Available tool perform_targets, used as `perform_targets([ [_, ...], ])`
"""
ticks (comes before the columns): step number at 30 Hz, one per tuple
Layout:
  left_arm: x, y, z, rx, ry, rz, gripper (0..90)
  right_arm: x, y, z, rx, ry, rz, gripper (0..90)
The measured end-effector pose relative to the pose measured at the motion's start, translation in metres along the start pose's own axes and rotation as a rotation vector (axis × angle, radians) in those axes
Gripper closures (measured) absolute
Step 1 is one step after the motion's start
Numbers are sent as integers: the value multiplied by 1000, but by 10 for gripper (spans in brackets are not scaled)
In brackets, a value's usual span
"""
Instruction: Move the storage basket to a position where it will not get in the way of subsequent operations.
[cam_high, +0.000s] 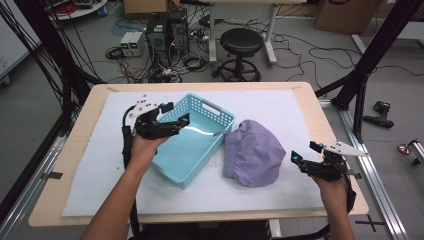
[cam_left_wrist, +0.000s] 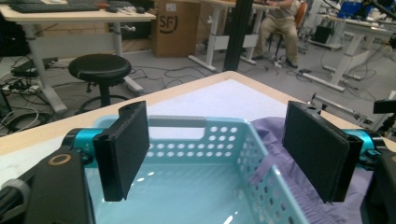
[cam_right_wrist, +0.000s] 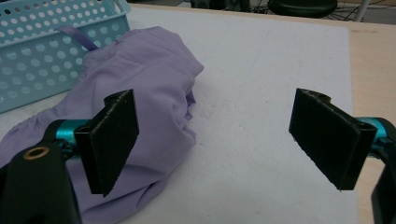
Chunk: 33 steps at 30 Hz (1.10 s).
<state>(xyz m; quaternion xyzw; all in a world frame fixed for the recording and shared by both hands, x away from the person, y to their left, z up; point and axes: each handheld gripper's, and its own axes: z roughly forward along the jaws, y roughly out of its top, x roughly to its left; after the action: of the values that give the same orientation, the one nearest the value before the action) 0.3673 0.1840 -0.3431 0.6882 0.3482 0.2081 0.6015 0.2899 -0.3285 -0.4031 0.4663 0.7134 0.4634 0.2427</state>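
Observation:
A light blue perforated basket (cam_high: 220, 116) stands empty at the middle of the white mat, also seen close up as the basket (cam_left_wrist: 205, 140) and at the corner as the basket (cam_right_wrist: 42, 56). A crumpled purple cloth (cam_high: 252, 152) lies on the mat against the basket's right side; its strap hangs over the rim. The cloth (cam_right_wrist: 149, 79) lies just ahead of my right gripper (cam_right_wrist: 212, 140), which is open and held low at the mat's right edge (cam_high: 306, 152). My left gripper (cam_high: 176, 114) hovers open over the basket's left part (cam_left_wrist: 217, 154), nothing between its jaws.
The white mat (cam_high: 105, 165) covers a wooden table (cam_high: 55, 165). Beyond the table stand a black stool (cam_high: 241, 42), computer towers (cam_high: 167, 30) and tangled cables on the floor. Black frame posts (cam_high: 372, 55) rise at both sides.

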Motion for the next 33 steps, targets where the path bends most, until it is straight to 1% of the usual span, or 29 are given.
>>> perform_targets([
  [1, 5, -1, -4, 9, 11, -4, 232, 0, 0, 0, 1, 4, 2, 156],
  [3, 15, -2, -13, 7, 26, -10, 233, 0, -2, 0, 4, 9, 6, 156],
  [4, 19, -2, -17, 7, 38, -6, 233, 0, -2, 0, 4, 9, 6, 156],
  [6, 27, -2, -24, 8, 48, -4, 236, 1, -2, -1, 5, 10, 2, 156],
  [10, 41, -4, -37, 27, 72, 25, 244, 1, -2, -2, 4, 8, -1, 156],
  [12, 48, -5, -44, 31, 79, 30, 244, 2, -3, -3, 6, 7, 1, 156],
  [13, 52, -5, -48, 36, 81, 41, 244, 2, -3, -3, 7, 6, 0, 156],
  [15, 60, -6, -57, 53, 97, 57, 245, 2, -3, -3, 7, 4, 2, 156],
  [18, 73, -8, -70, 77, 120, 60, 248, 2, -4, -4, 7, 0, 3, 156],
  [19, 78, -8, -76, 72, 132, 48, 248, 2, -4, -5, 9, -1, 1, 156],
  [22, 84, -8, -83, 49, 145, 31, 248, 2, -4, -5, 10, -3, 1, 156],
  [25, 87, -9, -82, 50, 141, 13, 248, 2, -4, -6, 10, -6, 4, 156],
  [27, 88, -12, -79, 45, 132, -13, 267, 3, -5, -7, 11, -6, 2, 156],
  [29, 88, -19, -76, 26, 148, -39, 279, 3, -5, -7, 11, -8, -3, 156],
  [30, 90, -26, -74, 36, 161, -51, 283, 3, -5, -7, 12, -7, -2, 156],
  [32, 92, -36, -72, 48, 171, -75, 283, 4, -5, -7, 14, -5, 0, 156],
  [33, 92, -40, -71, 58, 173, -80, 284, 4, -6, -7, 18, -4, -7, 156],
])
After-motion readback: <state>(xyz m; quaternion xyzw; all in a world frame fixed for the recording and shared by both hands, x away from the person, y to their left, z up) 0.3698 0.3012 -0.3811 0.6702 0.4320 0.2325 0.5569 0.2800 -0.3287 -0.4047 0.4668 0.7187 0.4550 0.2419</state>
